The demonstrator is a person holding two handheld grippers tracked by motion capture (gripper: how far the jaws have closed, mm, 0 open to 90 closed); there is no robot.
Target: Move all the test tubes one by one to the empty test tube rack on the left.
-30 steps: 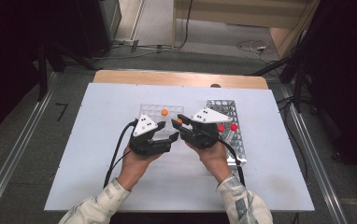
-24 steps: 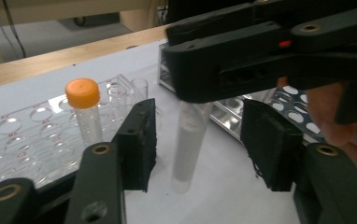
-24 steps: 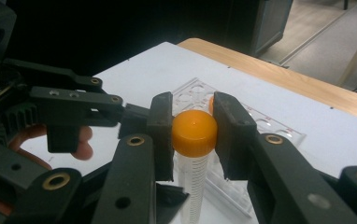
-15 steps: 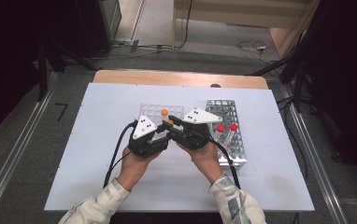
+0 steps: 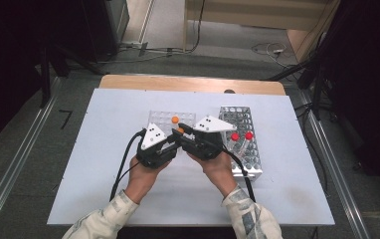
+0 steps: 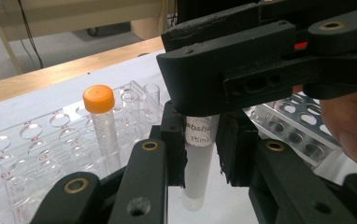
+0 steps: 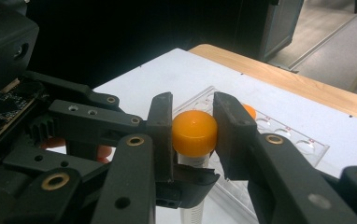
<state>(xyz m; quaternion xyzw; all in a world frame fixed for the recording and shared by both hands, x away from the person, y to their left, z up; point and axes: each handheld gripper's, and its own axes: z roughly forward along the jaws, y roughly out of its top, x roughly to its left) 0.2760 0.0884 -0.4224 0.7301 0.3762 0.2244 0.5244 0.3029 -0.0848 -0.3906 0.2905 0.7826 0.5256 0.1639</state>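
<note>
Since a second ago the two hands have drawn together over the middle of the white table [image 5: 103,199], so the left gripper [image 5: 170,146] and right gripper [image 5: 185,137] now meet tip to tip in front of the clear rack [image 5: 160,118], where earlier a gap lay between them.

From the high view the shared object is little more than an orange dot at the joined tips. The gripper views tell more. In the left gripper view its jaws are drawn in narrow on the body of an upright tube [image 6: 199,158], a translucent white cylinder with a handwritten label; the right gripper [image 6: 260,60] crosses just above, covering the tube's top. In the right gripper view that top is plain: an orange cap [image 7: 194,133] pinched between the right gripper's jaws, which sit narrow on either side of it, with the left gripper [image 7: 186,179] clasping the tube below.

A second orange-capped tube [image 6: 103,126] stands upright in the clear rack, near the held one; the high view shows its cap [image 5: 175,119] toward the rack's far side. To the right, the high view shows a metal rack [image 5: 247,164] with two red-capped tubes [image 5: 241,136] in it, and the left gripper view catches only a corner of its grid [image 6: 289,126].
</note>
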